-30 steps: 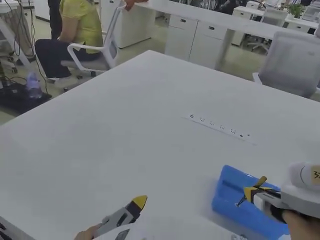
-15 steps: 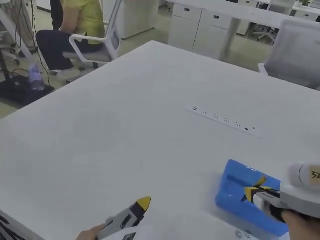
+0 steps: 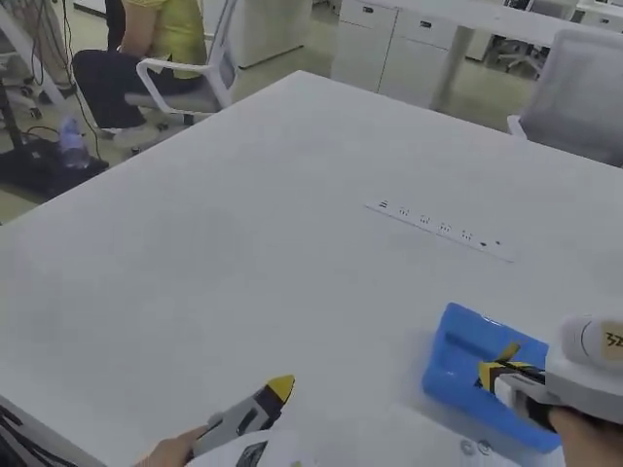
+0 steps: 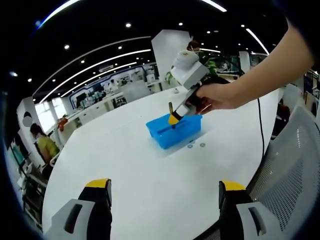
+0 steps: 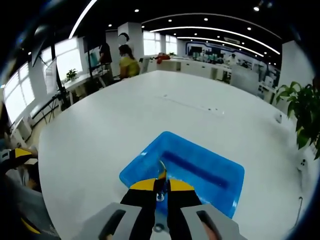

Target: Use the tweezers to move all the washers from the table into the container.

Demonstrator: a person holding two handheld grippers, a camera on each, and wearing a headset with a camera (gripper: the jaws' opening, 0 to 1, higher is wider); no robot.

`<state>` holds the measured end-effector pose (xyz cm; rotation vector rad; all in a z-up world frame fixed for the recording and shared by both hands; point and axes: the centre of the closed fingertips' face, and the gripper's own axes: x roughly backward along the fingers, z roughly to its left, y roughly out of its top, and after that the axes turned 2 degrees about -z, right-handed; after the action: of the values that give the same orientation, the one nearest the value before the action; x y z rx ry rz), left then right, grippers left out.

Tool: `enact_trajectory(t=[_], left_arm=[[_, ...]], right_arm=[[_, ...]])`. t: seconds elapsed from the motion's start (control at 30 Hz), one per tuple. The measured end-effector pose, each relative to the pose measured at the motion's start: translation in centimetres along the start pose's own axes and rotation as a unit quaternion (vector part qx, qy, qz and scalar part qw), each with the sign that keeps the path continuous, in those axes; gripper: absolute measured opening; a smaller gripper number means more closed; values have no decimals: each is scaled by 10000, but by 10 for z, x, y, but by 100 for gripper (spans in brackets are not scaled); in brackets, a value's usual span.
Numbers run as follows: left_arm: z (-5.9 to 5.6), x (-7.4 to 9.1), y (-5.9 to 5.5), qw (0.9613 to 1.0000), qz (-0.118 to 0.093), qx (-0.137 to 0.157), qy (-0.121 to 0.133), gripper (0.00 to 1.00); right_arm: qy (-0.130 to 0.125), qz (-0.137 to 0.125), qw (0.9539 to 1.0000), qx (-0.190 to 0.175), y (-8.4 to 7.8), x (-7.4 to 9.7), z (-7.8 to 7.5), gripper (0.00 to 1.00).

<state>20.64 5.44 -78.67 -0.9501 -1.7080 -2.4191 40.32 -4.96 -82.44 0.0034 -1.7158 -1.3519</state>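
Hardly anything on the counter [image 3: 243, 243] has moved in the last second. The headset has tipped, so the blue container [image 3: 448, 350] and the socket strip [image 3: 443, 232] sit a touch higher in the head view, and two washers [image 3: 468, 448] have slid into sight at its lower edge. Over the container, at 4 o'clock of that view, the right tongs [image 3: 498, 370] stay put; the left tongs [image 3: 276, 390] stay low at 6 o'clock.

Seen from the right gripper view, the right tongs are pressed together on the tweezers [image 5: 161, 176], whose thin tip points down into the container, close to its near wall. Whether the tip carries a washer I cannot tell.

The left gripper view has its own tongs spread wide above bare counter. Beyond them, at 12 o'clock, a hand [image 4: 215, 97] holds the right tongs above the container. Both washers lie flat on the counter just beside the container's near long wall, at about 5 o'clock of it — side by side, not touching each other.

Past the counter's far corner, at 10 o'clock in the head view, a person in a yellow top [image 3: 161, 29] sits on a white chair [image 3: 185, 83]; a grey chair [image 3: 584, 97] stands at 1 o'clock.
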Motion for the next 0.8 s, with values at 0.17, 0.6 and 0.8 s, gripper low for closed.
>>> enact_trajectory(t=[0.17,0.6,0.8], left_arm=[[-1,0,-1,10000,36,-22,-12,90],[0,1,2,10000,-36,-10,1,90],[2,2,6,9999,-166,36,31,90]], right_arm=[[-12,-14,10000,26,1,1,3,4],[-141,-255,9996,-2,17,14,-1,4],[-211,-403,9990,-23,25,26,-6,4]])
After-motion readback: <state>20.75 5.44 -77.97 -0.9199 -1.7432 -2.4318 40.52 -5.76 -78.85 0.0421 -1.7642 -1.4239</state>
